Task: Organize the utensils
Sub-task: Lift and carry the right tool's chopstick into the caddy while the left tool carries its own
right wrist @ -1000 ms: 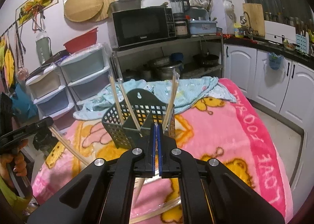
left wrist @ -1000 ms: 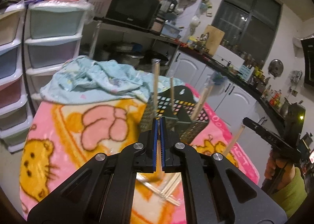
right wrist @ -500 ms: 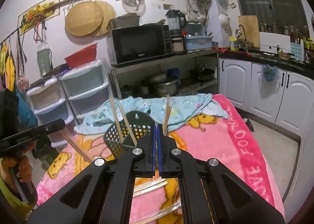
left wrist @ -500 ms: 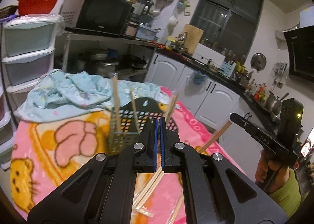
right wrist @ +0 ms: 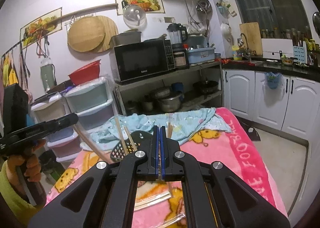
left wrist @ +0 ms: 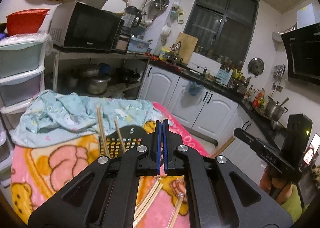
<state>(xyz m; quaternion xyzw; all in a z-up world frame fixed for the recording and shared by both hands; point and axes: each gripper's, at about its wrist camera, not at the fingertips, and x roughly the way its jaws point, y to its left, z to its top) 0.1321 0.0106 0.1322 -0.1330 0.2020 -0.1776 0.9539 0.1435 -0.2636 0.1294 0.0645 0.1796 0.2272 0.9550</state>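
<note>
Plainly each gripper is pinched onto one chopstick: the left gripper [left wrist: 161,144] on the chopstick [right wrist: 90,142], the right gripper [right wrist: 159,148] on its own [left wrist: 223,147]. Others stand in the dark basket [right wrist: 120,151] or lie on the pink blanket [right wrist: 230,148]. Light, stiff, slippery sticks: they probably swivel unless gripped near mid-length.
</note>
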